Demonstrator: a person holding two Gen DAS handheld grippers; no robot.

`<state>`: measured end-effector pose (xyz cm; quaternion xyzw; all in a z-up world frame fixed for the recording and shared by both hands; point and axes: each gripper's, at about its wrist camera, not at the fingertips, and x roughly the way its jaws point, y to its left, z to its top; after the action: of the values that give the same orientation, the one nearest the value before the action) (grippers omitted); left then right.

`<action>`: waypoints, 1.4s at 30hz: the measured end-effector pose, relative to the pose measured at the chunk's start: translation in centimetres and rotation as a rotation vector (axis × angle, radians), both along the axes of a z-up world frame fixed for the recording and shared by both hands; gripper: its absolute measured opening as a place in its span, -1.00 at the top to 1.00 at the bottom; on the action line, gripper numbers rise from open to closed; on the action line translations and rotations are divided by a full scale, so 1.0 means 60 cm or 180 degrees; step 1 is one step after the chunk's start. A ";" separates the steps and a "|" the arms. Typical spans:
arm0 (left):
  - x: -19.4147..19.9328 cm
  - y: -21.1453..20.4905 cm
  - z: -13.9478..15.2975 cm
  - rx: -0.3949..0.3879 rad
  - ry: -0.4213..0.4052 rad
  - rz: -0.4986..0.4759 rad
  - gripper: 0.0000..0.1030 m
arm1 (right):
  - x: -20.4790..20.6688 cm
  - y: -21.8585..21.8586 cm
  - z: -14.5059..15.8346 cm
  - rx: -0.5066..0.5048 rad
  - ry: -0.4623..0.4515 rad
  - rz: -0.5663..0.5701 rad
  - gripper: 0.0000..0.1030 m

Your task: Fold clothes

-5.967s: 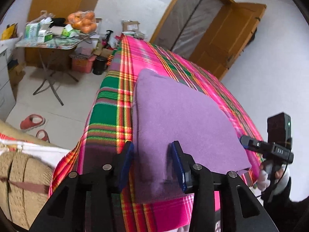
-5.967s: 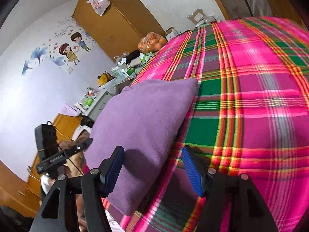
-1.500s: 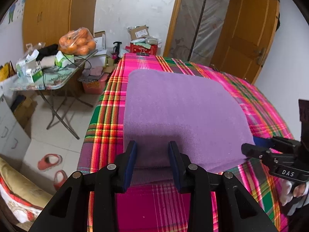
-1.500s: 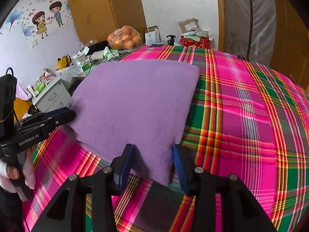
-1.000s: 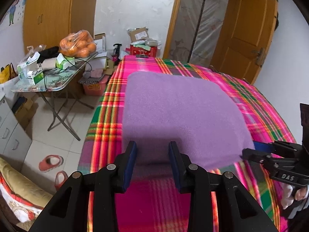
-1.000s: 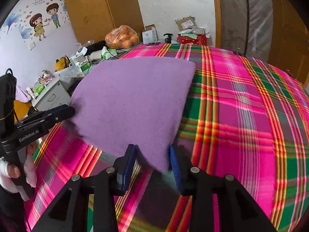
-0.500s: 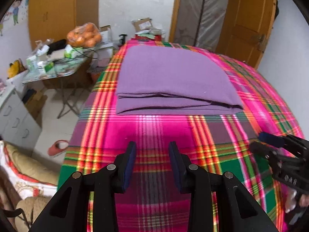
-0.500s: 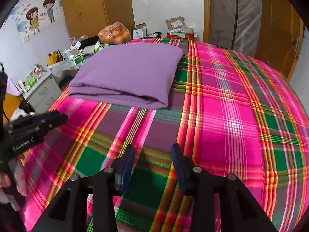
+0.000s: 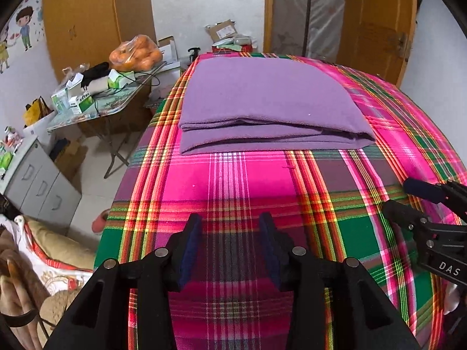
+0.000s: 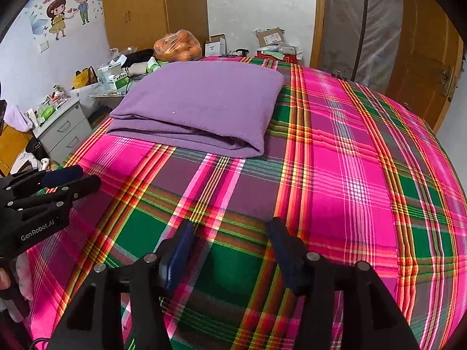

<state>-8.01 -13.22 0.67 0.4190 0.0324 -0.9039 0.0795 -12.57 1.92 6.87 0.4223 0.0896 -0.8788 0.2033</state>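
A folded purple garment (image 9: pixel 262 99) lies on the far part of the plaid bed (image 9: pixel 233 186), long axis left to right, ahead of both just-opened, empty hand-held grippers, left (image 9: pixel 230 248) and right (image 10: pixel 230 250), about equally near.

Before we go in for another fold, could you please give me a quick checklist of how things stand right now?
1. Left gripper empty, jaws just opened wider: ok.
2. Right gripper empty, jaws just opened wider: ok.
3. Purple cloth released, lying folded on the plaid bedspread: ok.
4. Layer edges aligned at the near side: not ok, lower layer sticks out.
5. Bedspread bare between grippers and cloth: ok.
6. Far edge of cloth squared: cannot tell.
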 end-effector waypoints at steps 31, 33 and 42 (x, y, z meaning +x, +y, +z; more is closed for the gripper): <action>-0.014 -0.014 -0.004 0.0058 -0.0049 0.0053 -0.40 | -0.009 0.001 -0.003 0.0054 0.0007 -0.0196 -0.21; -0.014 -0.011 -0.005 0.0059 -0.0049 0.0054 -0.40 | -0.008 0.000 -0.003 0.0052 0.0004 -0.0189 -0.23; -0.014 -0.012 -0.004 0.0061 -0.0049 0.0055 -0.40 | -0.012 -0.011 -0.005 0.0098 -0.0015 -0.0104 -0.45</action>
<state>-8.85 -13.94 0.41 0.4264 0.0440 -0.8996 0.0835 -13.28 1.28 6.55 0.4288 0.0957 -0.8796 0.1826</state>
